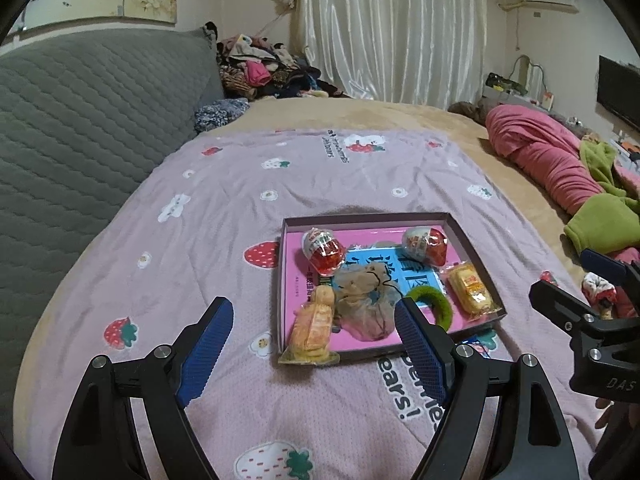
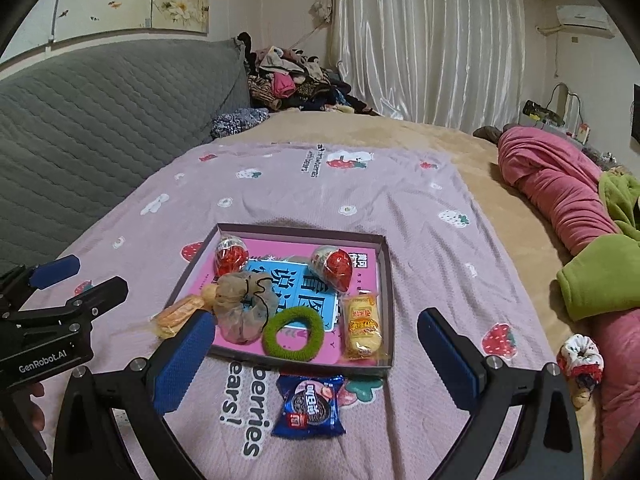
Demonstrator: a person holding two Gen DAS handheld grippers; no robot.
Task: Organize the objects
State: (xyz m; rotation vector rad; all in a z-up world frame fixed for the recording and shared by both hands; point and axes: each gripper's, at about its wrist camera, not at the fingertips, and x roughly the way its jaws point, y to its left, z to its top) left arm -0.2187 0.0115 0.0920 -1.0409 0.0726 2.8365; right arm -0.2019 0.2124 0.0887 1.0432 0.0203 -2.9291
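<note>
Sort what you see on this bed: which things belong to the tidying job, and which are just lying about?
Job: tray; two red eggs; beige scrunchie; green hair tie; two yellow snack packs; blue cookie packet; patterned scrunchie.
Lying about: clothes pile; pink quilt; green blanket.

My left finger (image 1: 420,354) covered the tray's (image 1: 476,246) near edge and most of the cookie packet (image 1: 478,346). From the right camera, the orange snack (image 2: 176,316) sat partly behind my finger (image 2: 182,364). The book's (image 2: 296,280) cover lay mostly under toys.
</note>
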